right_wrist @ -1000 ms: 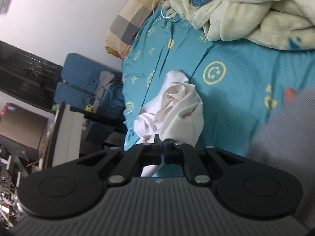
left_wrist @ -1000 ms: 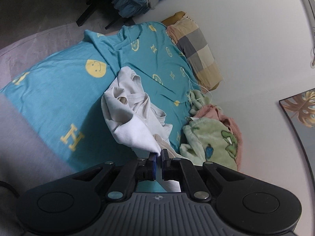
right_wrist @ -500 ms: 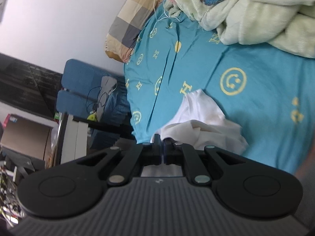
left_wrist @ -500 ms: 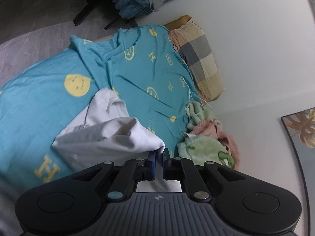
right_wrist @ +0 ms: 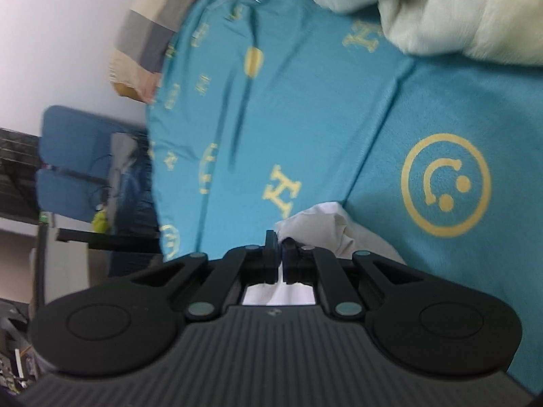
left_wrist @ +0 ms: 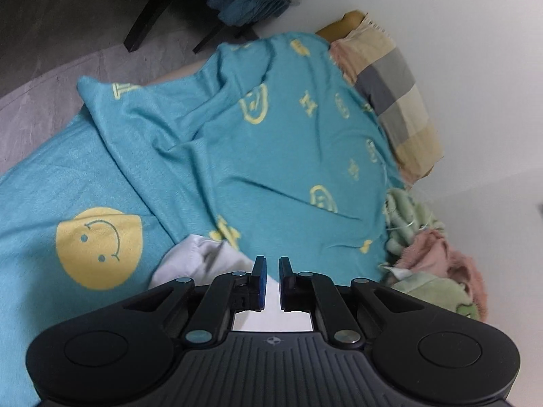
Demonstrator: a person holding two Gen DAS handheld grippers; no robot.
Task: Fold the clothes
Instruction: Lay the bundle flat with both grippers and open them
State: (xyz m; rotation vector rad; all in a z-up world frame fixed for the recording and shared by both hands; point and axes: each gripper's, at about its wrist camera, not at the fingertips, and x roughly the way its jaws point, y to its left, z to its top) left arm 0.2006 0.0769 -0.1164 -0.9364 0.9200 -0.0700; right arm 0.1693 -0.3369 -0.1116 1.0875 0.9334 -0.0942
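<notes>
A white garment (left_wrist: 200, 257) lies low on the teal smiley-print bed sheet (left_wrist: 271, 156), mostly hidden under my left gripper (left_wrist: 270, 264). That gripper's jaws stand almost together, and white cloth shows in the narrow slit between them. In the right wrist view the same white garment (right_wrist: 322, 224) bunches up at my right gripper (right_wrist: 280, 242), which is shut on a fold of it just above the sheet (right_wrist: 305, 101). This view is blurred by motion.
A checked pillow (left_wrist: 397, 101) lies against the white wall at the bed's far end. A green and pink fleece heap (left_wrist: 431, 261) sits to its near side, and a cream blanket (right_wrist: 441, 10) at the upper right. Beyond the bed edge are a blue chair (right_wrist: 68, 142) and grey floor (left_wrist: 51, 34).
Both grippers have come down toward the bed. The white garment, which hung bunched from them a second ago, now lies spread low on the sheet, largely under the grippers.
</notes>
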